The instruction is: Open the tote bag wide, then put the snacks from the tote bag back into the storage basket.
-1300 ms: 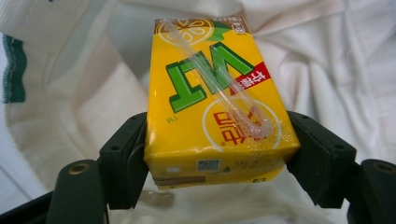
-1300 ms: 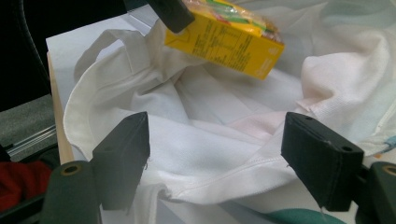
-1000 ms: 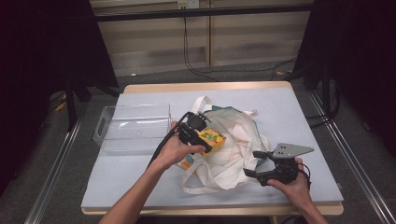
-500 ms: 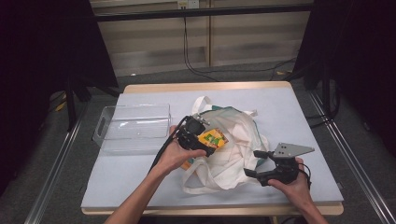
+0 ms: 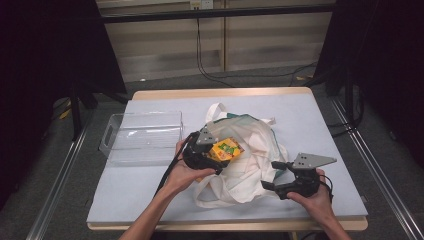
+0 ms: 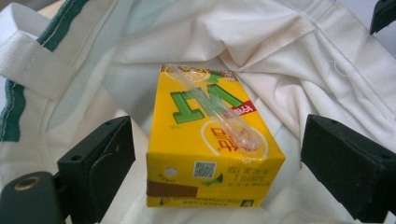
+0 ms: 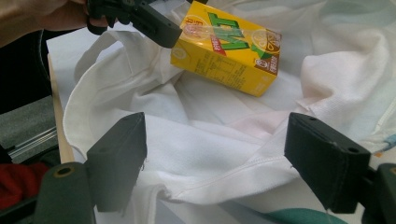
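Yellow drink carton [image 6: 212,140] lies on the white tote bag [image 6: 280,60], midway between my left gripper [image 6: 212,161]'s jaws, which have just been opening and now stand wide, a clear gap at each side, pads pressing nothing. My right gripper [image 7: 219,154] stands wide open too, empty, low over the bag's rim, the carton well beyond its jaws.

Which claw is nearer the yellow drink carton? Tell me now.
Left. The left claw has just been opening and straddles the yellow drink carton, pads clear of its sides. The right claw is open farther off, over the white bag's near edge.
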